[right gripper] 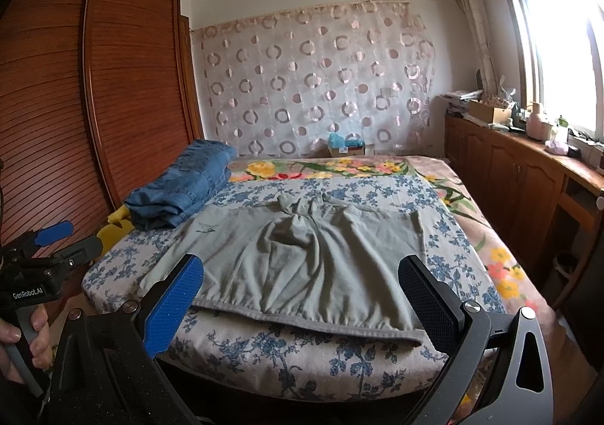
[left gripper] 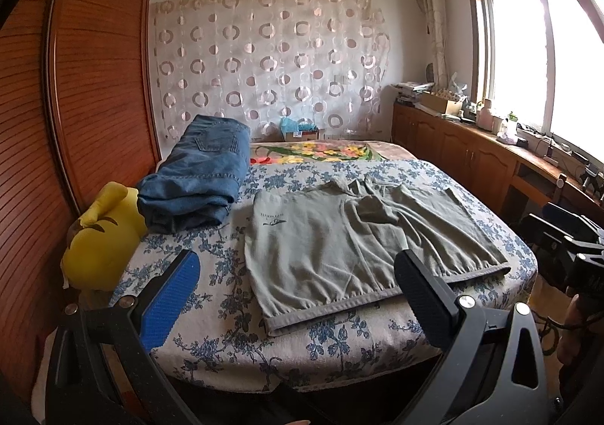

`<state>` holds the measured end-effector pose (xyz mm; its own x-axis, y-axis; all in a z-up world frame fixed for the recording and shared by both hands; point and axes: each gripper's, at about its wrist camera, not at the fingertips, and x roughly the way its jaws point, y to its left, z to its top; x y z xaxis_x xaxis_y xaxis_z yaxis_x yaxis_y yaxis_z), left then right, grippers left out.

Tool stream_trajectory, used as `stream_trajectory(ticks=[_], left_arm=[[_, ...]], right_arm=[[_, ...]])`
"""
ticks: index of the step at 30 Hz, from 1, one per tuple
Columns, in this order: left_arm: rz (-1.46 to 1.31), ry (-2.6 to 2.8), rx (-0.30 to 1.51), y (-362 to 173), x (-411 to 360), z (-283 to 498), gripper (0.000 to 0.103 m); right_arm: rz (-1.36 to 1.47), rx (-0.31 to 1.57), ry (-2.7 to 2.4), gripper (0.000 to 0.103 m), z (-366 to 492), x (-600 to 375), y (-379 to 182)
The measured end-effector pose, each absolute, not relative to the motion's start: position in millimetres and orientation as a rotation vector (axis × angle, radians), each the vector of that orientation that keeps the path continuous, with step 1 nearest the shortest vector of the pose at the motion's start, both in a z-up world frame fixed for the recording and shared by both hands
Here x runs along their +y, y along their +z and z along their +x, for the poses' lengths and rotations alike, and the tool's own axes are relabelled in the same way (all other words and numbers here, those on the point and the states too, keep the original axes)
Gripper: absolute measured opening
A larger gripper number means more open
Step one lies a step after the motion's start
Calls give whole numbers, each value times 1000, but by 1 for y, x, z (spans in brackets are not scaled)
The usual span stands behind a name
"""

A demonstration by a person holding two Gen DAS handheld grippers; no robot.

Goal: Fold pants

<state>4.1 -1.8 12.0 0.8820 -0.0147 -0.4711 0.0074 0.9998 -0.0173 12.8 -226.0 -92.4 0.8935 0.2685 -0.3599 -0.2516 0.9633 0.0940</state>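
- Left wrist view: a bedroom with a louvred wooden wardrobe (left gripper: 94, 59) at left and a window (left gripper: 547, 47) at right; the bed (left gripper: 302, 353), under a blue-flowered cover, fills the middle ground.
- The grey-green pants (left gripper: 339, 251) lie spread flat on the bed's near half, waistband towards the camera; folded blue jeans (left gripper: 200, 176) rest just beside them at far left, touching a yellow plush toy (left gripper: 102, 240) at the bed's edge.
- The left gripper (left gripper: 298, 285) hovers short of the waistband, fingers spread wide, holding nothing.
- Right wrist view: the same bed (right gripper: 302, 361) before a circle-patterned curtain (right gripper: 321, 85); pants (right gripper: 302, 266) lie centred, jeans (right gripper: 181, 191) at far left.
- The right gripper (right gripper: 302, 296) sits near the waistband, fingers wide apart and empty; the left gripper (right gripper: 64, 244) appears at the left margin, its handle in a hand (right gripper: 22, 342).
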Motion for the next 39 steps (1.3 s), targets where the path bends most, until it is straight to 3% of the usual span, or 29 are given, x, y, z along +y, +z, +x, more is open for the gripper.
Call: stream_trajectory(ticks=[15, 20, 23, 30, 35, 39], left_arm=[[-31, -34, 563, -30, 5, 22, 103], [-29, -42, 599, -45, 6, 30, 103], [-31, -50, 619, -50, 7, 33, 103], [-41, -54, 661, -58, 12, 39, 103], [-49, -58, 667, -62, 15, 38, 103], [-58, -60, 692, -69, 18, 42, 103]], right_arm=[[22, 429, 244, 103, 21, -234, -100], [11, 456, 227, 99, 28, -239, -103], [-1, 478, 225, 93, 33, -242, -106], [-20, 582, 204, 66, 47, -257, -118], [-9, 635, 159, 58, 50, -274, -123], [14, 663, 136, 44, 42, -285, -125]])
